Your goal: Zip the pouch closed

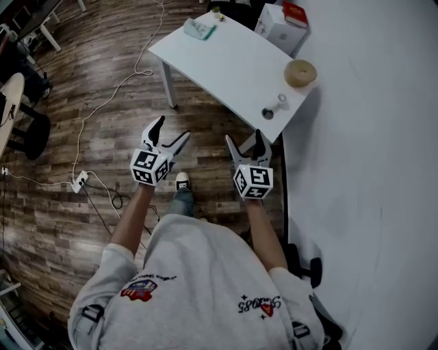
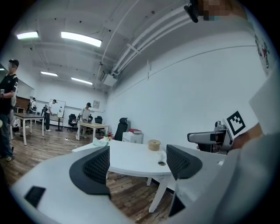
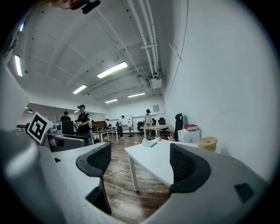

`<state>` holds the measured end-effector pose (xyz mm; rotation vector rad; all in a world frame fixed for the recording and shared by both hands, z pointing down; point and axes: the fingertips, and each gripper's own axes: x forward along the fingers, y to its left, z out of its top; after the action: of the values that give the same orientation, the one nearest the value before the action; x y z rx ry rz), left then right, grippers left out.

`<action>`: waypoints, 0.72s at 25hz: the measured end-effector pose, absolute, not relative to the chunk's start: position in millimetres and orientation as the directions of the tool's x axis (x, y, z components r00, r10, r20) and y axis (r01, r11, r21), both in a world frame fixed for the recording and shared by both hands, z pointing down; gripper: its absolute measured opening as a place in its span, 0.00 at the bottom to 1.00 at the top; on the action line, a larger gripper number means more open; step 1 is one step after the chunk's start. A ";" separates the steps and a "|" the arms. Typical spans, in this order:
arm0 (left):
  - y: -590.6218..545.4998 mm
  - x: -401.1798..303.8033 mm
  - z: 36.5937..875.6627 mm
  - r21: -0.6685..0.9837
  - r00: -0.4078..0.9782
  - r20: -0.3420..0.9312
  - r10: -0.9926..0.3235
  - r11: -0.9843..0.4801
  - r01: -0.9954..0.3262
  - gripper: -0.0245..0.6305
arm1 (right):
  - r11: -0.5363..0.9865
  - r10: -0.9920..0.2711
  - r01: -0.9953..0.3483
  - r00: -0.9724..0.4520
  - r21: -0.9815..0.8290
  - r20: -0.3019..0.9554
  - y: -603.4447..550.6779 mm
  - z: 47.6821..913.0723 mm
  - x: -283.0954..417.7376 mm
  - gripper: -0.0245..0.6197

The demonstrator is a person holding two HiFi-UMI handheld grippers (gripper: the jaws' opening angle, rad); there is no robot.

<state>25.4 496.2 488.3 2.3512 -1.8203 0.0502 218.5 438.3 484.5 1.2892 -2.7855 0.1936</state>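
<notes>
Both grippers held empty in the air, short of the table with the pouch.

The left gripper (image 1: 172, 130) and right gripper (image 1: 244, 138) hover side by side above the wooden floor (image 1: 96, 137), each with its jaws spread apart and nothing between them. The mint-coloured pouch (image 1: 200, 29) lies at the far end of the white table (image 1: 226, 61), well apart from both grippers. A tan tape roll (image 1: 300, 72) sits near the table's wall-side edge, and a white box (image 1: 277, 31) with a red book (image 1: 295, 14) on top stands beyond the table.
</notes>
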 end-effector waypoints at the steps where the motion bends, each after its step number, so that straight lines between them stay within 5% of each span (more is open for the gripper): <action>1: 485.6 18.0 488.8 0.116 0.258 0.131 -0.957 -0.244 -0.963 0.65 | 0.640 -0.754 -0.764 -0.645 -0.084 0.120 429.1 485.1 210.8 0.67; 18: 322.0 -105.1 483.7 0.050 0.363 0.168 -0.916 -0.360 -0.932 0.65 | 0.579 -0.806 -0.814 -0.579 -0.042 0.125 281.8 470.2 74.7 0.67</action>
<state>-105.1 322.0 483.7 2.4776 -1.6913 0.1673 74.7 281.8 470.2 1.3934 -2.7083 0.1455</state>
